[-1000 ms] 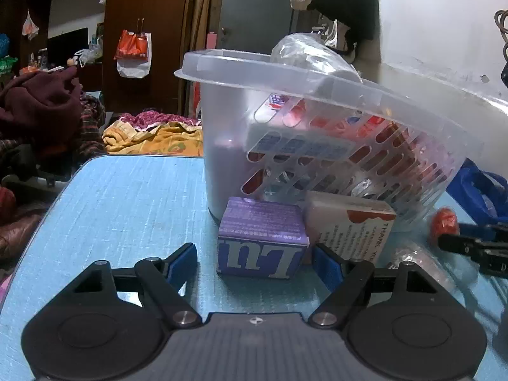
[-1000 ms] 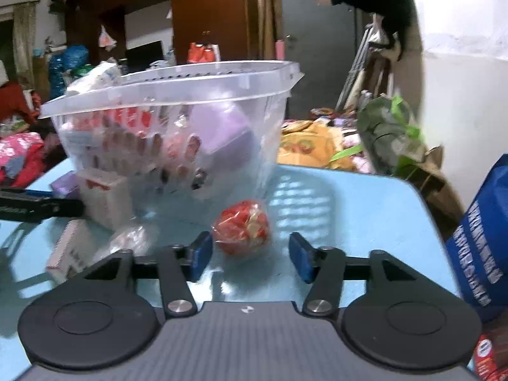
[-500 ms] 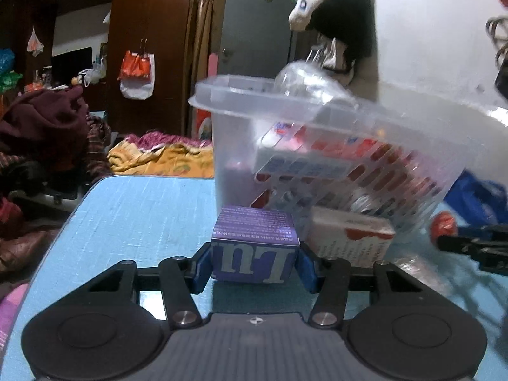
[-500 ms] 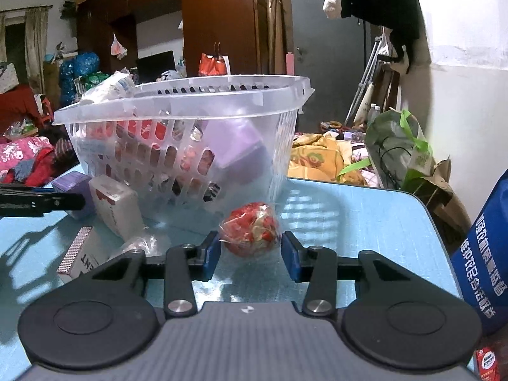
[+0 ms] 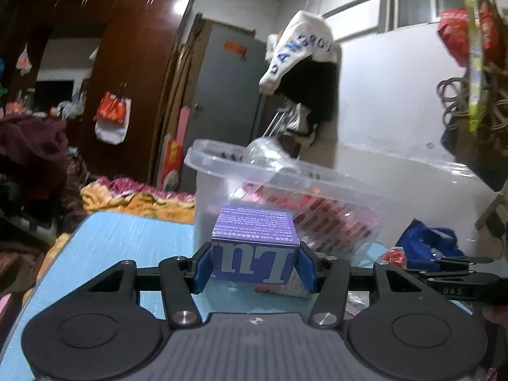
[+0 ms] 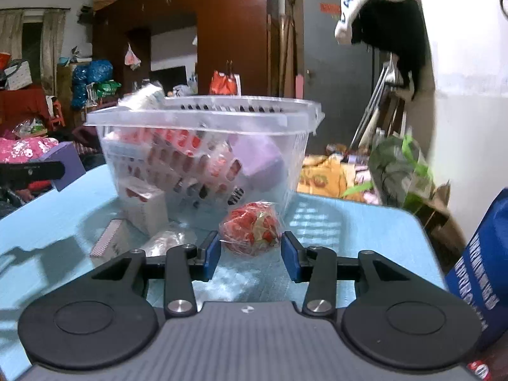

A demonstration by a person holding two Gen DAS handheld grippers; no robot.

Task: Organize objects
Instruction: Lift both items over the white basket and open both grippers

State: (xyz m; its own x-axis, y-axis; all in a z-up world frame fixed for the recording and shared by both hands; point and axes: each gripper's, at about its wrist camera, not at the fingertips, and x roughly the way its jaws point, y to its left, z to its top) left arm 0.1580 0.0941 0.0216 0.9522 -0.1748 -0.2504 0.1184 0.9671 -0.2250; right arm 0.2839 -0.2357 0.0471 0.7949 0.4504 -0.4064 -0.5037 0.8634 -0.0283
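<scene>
Box [image 5: 255,247] clamped square between the left hand-held gripper's [image 5: 255,268] pads, clear of the surface [image 5: 120,241], directly before the basket [image 5: 285,190], presumably for loading. Right hand-held gripper [image 6: 250,250] clamps a red packet [image 6: 250,233], basket [image 6: 203,146] just ahead.

Dim indoor light with a cold blue cast; a bright lamp reflection glares off the wardrobe [image 5: 179,6] in the left view. Soft shadows fall across the desk [image 6: 57,241] in the right view. Fisheye bending curves walls and darkens corners. Motion blur smears the basket [image 6: 203,117] rim and the background, while the near tongs [image 6: 250,255] stay sharp
</scene>
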